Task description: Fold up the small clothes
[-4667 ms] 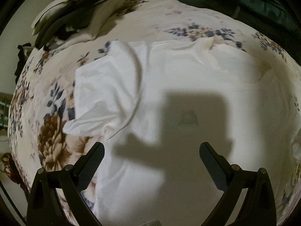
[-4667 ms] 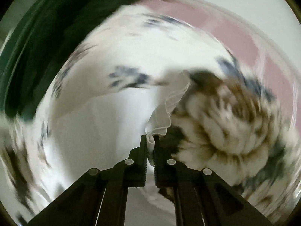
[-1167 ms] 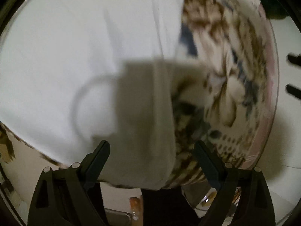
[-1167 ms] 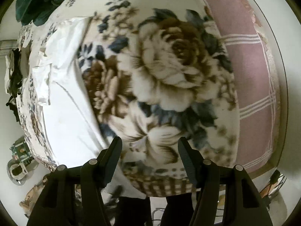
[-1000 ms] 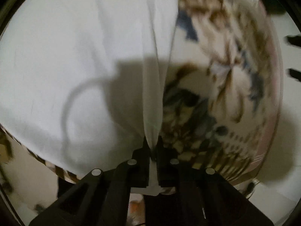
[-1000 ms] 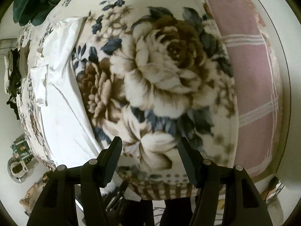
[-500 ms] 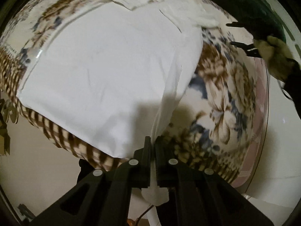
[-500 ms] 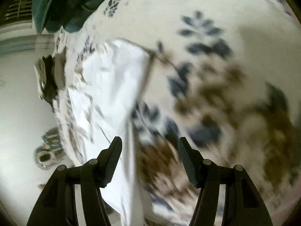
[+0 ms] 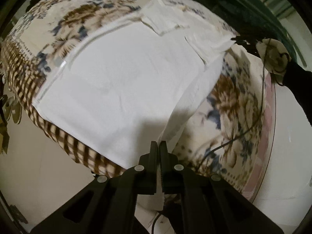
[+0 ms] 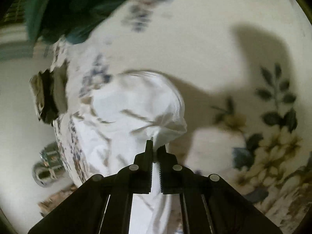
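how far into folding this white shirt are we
Early on. Done: the white shirt lies spread mostly flat on the floral blanket, with one sleeve already turned in. In hand: the left gripper is shut on the shirt's right edge near the hem, and the right gripper pinches a bunched piece of the shirt. Left: carrying that side over and folding the body; it is not yet a compact stack.
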Demonstrator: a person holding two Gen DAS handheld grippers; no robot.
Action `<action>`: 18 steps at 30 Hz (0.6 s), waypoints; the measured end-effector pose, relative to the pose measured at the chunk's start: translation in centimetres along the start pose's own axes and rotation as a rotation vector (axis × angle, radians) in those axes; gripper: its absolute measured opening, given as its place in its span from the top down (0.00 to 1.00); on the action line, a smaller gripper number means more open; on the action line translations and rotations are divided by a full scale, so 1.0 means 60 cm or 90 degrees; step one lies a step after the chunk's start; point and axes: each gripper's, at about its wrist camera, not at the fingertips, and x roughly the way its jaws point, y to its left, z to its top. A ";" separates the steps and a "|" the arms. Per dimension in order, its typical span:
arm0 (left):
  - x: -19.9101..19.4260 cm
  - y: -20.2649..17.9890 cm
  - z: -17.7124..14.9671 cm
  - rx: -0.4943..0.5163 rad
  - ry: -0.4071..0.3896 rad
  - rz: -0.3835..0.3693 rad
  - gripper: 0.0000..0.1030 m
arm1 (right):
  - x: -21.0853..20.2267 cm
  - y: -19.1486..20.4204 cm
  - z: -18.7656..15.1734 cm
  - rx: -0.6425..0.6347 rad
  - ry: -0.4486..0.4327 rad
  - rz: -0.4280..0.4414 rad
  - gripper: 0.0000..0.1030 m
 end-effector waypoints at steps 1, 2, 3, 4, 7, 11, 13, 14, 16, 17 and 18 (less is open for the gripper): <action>-0.007 0.010 0.005 -0.005 -0.006 -0.002 0.99 | -0.009 0.034 0.003 -0.019 -0.005 -0.008 0.95; -0.013 0.022 0.011 -0.010 -0.012 -0.003 0.99 | -0.018 0.064 0.001 -0.033 -0.008 -0.015 0.95; -0.020 0.035 0.019 -0.015 -0.019 -0.004 0.99 | -0.025 0.097 0.003 -0.048 -0.008 -0.021 0.95; -0.027 0.052 0.026 -0.021 -0.025 -0.005 0.99 | -0.026 0.123 0.002 -0.059 -0.007 -0.025 0.95; -0.042 0.102 0.050 -0.047 -0.039 -0.008 0.99 | -0.013 0.219 0.001 -0.107 -0.005 -0.061 0.96; -0.051 0.182 0.086 -0.078 -0.060 0.003 1.00 | 0.053 0.337 -0.004 -0.146 0.004 -0.117 0.96; -0.047 0.229 0.103 -0.093 -0.065 0.006 1.00 | 0.092 0.378 -0.011 -0.160 0.010 -0.142 0.96; -0.043 0.248 0.111 -0.098 -0.064 0.009 1.00 | 0.121 0.402 -0.012 -0.167 0.014 -0.156 0.96; -0.025 0.292 0.128 -0.108 -0.054 0.012 1.00 | 0.172 0.444 -0.016 -0.185 0.020 -0.187 0.96; -0.016 0.313 0.135 -0.116 -0.048 0.006 1.00 | 0.200 0.464 -0.017 -0.194 0.022 -0.205 0.96; -0.006 0.333 0.143 -0.121 -0.040 0.001 0.99 | 0.229 0.486 -0.019 -0.203 0.026 -0.224 0.96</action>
